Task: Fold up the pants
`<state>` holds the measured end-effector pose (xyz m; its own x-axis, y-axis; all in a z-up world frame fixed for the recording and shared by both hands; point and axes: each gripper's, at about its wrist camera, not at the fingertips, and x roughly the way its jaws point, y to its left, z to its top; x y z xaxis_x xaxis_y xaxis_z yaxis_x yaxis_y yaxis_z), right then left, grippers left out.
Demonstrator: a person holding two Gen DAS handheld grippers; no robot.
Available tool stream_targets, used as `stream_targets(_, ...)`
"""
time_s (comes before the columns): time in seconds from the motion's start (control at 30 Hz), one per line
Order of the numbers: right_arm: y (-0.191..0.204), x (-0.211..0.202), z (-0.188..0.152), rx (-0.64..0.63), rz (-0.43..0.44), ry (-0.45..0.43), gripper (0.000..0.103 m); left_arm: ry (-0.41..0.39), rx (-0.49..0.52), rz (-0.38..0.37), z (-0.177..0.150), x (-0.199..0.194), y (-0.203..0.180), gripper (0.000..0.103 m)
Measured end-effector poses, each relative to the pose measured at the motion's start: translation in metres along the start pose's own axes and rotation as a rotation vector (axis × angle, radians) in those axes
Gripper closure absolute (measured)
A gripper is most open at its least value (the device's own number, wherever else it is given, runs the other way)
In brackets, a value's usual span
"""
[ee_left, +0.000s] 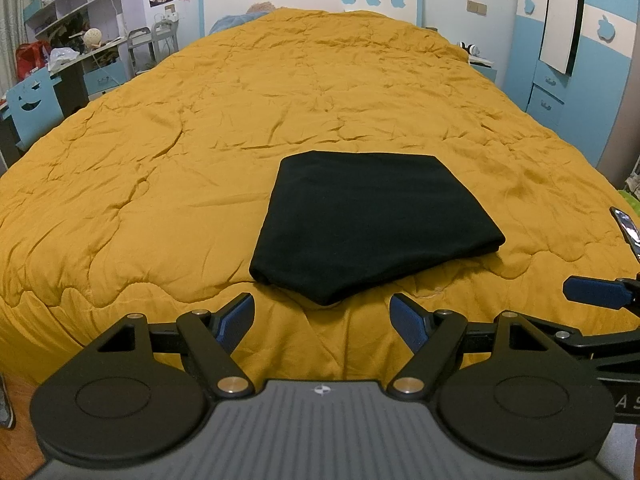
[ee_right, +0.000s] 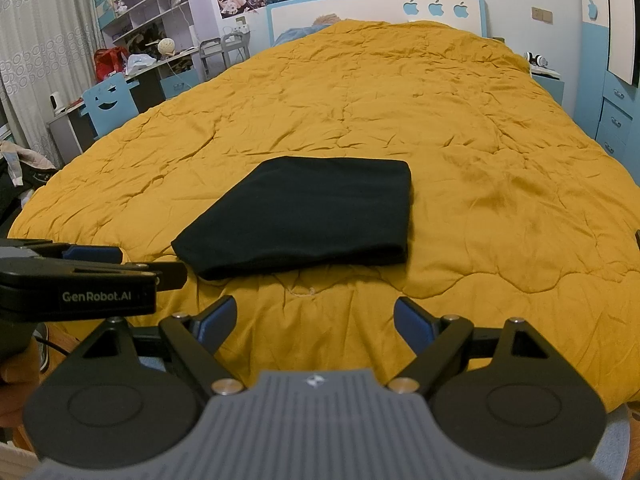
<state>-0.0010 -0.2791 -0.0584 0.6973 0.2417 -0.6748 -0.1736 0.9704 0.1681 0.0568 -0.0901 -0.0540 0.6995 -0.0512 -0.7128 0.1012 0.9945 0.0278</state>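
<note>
The black pants (ee_left: 360,224) lie folded into a compact flat bundle on the mustard quilt (ee_left: 200,140) near the bed's front edge; they also show in the right wrist view (ee_right: 304,220). My left gripper (ee_left: 322,320) is open and empty, just short of the bundle's near corner. My right gripper (ee_right: 314,320) is open and empty, a little back from the bundle's near edge. The left gripper's side (ee_right: 80,272) shows at the left of the right wrist view, and a right gripper finger (ee_left: 596,292) shows at the right edge of the left wrist view.
The quilt covers a wide bed with a white and blue headboard (ee_left: 312,0). A desk with a blue chair (ee_left: 32,100) and shelves stands on the left. Blue wardrobe doors (ee_left: 580,60) and a nightstand (ee_right: 546,80) stand on the right.
</note>
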Motion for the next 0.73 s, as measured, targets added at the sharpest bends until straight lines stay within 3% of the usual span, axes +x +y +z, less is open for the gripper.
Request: stream_targets(0.73,0.0,-0.0012,0.0001,-0.001,0.0,-0.003,0.021,-0.025,0.002,0.008,0.0005,-0.0052,0.001,0.013)
